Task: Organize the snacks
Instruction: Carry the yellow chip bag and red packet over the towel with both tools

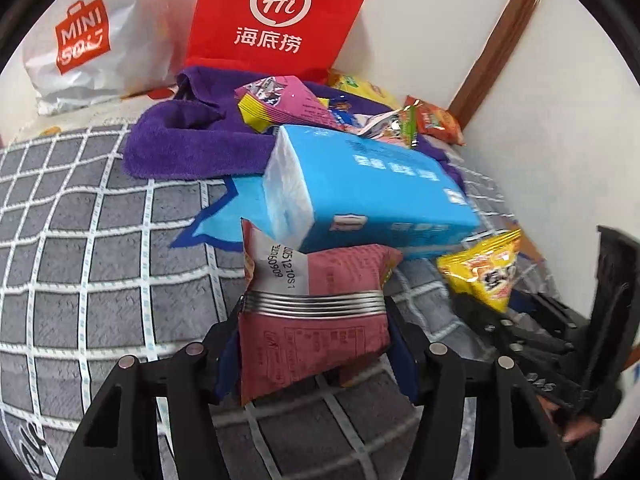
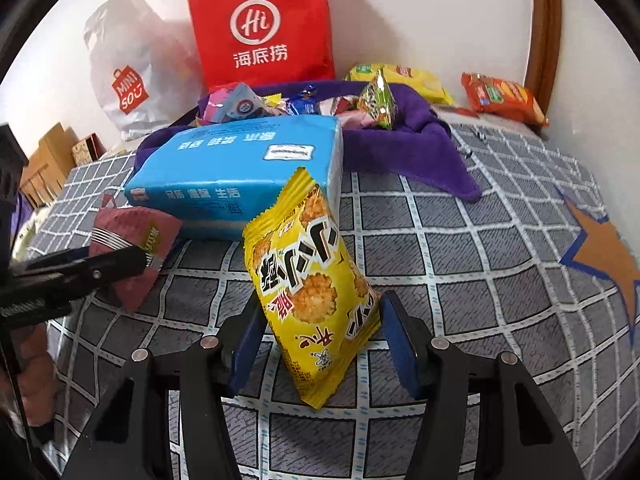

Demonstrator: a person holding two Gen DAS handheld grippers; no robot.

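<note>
Snacks, mid-sort: your left gripper [image 1: 314,344] has its jaws closed on a maroon packet [image 1: 316,320], your right gripper [image 2: 320,344] on a yellow cracker packet [image 2: 312,280], both raised over the bed [image 2: 500,260]. Several packets lie heaped on the purple towel [image 2: 420,148]; an orange packet [image 2: 502,98] and another yellow one lie beyond it. Judged roughly halfway.

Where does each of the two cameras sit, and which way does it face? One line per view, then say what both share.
Left wrist: on the left hand-held gripper, looking forward along its fingers at the dark red snack packet it grips; the right hand-held gripper shows at right.
Right wrist: on the right hand-held gripper, facing the yellow snack packet it holds; the left one enters from the left.
Shared: blue tissue pack, red Haidilao bag, purple towel.
</note>
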